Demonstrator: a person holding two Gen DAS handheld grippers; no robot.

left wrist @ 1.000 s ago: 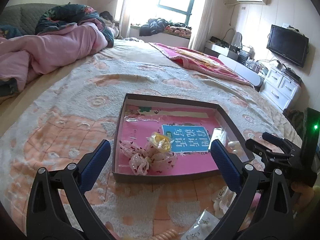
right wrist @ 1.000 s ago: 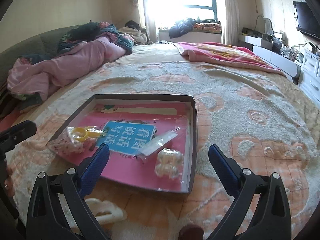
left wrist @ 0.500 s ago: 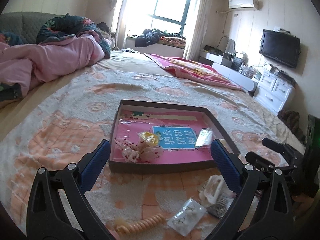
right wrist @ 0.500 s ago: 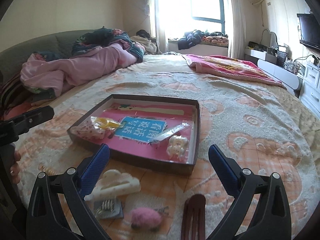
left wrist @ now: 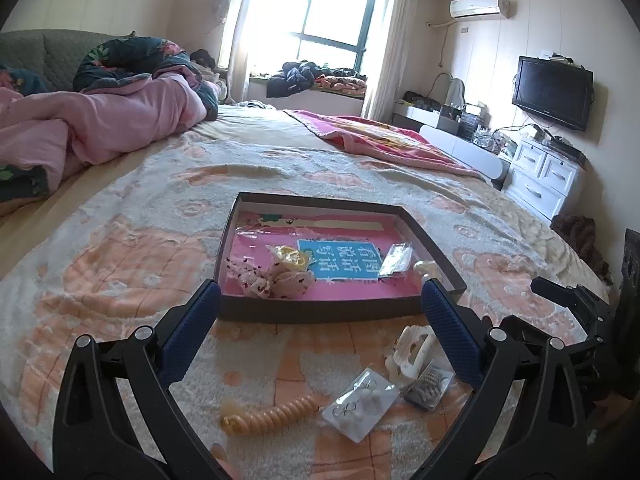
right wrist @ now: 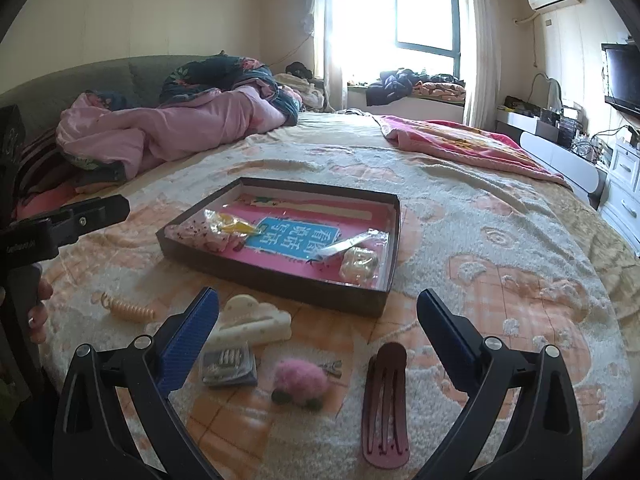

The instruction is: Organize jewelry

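Note:
A dark shallow box (left wrist: 320, 312) (right wrist: 280, 276) with a pink floor lies on the bed, holding a spotted pouch (left wrist: 276, 278), a yellow piece (left wrist: 290, 258), a clear packet (left wrist: 394, 260) and a pale clip (right wrist: 359, 263). In front of it lie a coiled hair tie (left wrist: 268, 416) (right wrist: 130, 312), an earring packet (left wrist: 360, 404), a white claw clip (left wrist: 412, 350) (right wrist: 256, 320), a grey packet (right wrist: 229, 366), a pink fluffy clip (right wrist: 300, 382) and a maroon barrette (right wrist: 386, 404). My left gripper (left wrist: 320, 344) and right gripper (right wrist: 318, 340) hang open above these loose pieces, both empty.
A pink quilt (left wrist: 100, 128) is heaped at the far left of the bed and a pink blanket (left wrist: 384, 140) lies far right. White drawers (left wrist: 548, 180) and a wall television (left wrist: 552, 92) stand past the bed's right edge.
Both grippers have pulled back and up from the box, so the loose pieces in front of it came into view. Both have stayed open.

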